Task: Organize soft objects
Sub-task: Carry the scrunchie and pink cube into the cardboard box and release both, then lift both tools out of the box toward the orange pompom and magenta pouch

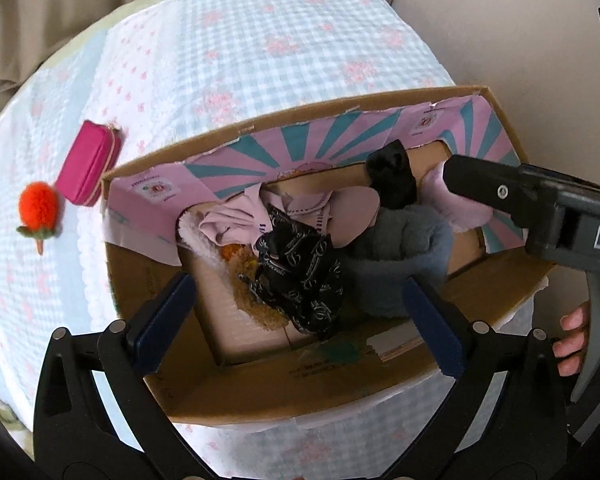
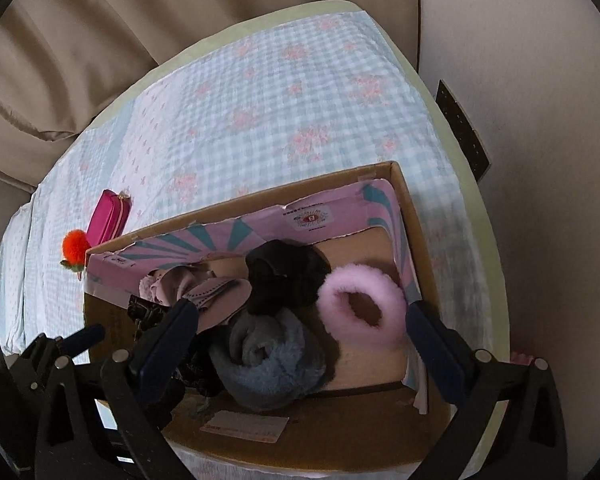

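An open cardboard box [image 1: 284, 392] [image 2: 340, 432] sits on the checked tablecloth. Inside lie a grey fluffy item [image 1: 400, 256] [image 2: 268, 364], a black patterned cloth [image 1: 300, 272], pink fabric [image 1: 260, 216] [image 2: 216, 296], a black fuzzy item [image 1: 392, 176] [image 2: 284, 276] and a pink fluffy ring [image 2: 360, 304]. My left gripper [image 1: 300, 320] is open and empty above the box. My right gripper [image 2: 300, 332] is open and empty over the box; it enters the left wrist view [image 1: 500, 192] from the right. An orange pompom [image 1: 38, 208] [image 2: 75, 244] and a magenta pouch [image 1: 90, 168] [image 2: 110, 216] lie on the cloth left of the box.
The tablecloth [image 1: 260, 40] [image 2: 280, 92] covers a round table. Beige curtain [image 2: 100, 40] hangs behind it. A wall [image 2: 520, 80] stands to the right. A person's fingers [image 1: 572, 344] show at the right edge.
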{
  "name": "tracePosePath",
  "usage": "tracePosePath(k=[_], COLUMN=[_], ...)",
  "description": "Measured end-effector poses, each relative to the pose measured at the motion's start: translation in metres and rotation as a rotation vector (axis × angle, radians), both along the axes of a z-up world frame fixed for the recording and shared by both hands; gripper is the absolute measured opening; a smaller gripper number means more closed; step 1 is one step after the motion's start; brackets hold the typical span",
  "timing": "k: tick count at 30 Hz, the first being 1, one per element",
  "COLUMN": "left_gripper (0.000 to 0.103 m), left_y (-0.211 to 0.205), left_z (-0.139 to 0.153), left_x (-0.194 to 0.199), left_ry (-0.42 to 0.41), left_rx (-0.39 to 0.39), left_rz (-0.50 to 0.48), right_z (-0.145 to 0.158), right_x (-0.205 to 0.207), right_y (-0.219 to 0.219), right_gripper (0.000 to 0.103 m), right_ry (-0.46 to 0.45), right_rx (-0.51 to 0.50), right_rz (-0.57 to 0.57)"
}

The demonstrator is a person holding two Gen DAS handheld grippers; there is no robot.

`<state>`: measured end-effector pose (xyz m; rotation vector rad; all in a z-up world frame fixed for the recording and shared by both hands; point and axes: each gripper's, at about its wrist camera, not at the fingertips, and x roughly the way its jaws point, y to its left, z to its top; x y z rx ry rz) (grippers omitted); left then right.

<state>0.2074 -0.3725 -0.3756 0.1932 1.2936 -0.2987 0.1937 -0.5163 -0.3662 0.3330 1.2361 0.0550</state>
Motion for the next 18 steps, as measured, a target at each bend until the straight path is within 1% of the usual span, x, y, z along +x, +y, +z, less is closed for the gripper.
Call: tracePosePath(k=[4,8,13,17,18], left_gripper=[0.103,0.103,0.103,0.103,0.103], left_y=[0.0,0.005,0.018,0.036,0.043], left_z=[0.011,0.034,0.081,0.127,0.143], left_x=[-0.002,-0.007,-0.021,-0.034,-0.04], left_ry=[-0.014,-0.038,-0.128,-0.2,-0.229], left_rx=[-0.011,-0.045,-0.081,-0.128,-0.136], left_rz=[-0.016,-0.021,-0.032,-0.036,-0.033], right_z=[0.011,0.031,0.074,0.123,0.134], right_x=[-0.003,-0.013,-0.031,-0.052,-0.057], right_y=[0.003,0.005,0.013,0.027,0.03], right_gripper=[0.103,0.103,0.103,0.103,0.103], right_ry=[0.006,-0.017,-0.07,-0.148,-0.167], right_rx=[0.004,-0.008,-0.047,-0.092,-0.1], right_rz=[0.007,-0.01,-0.019,-0.019,-0.019])
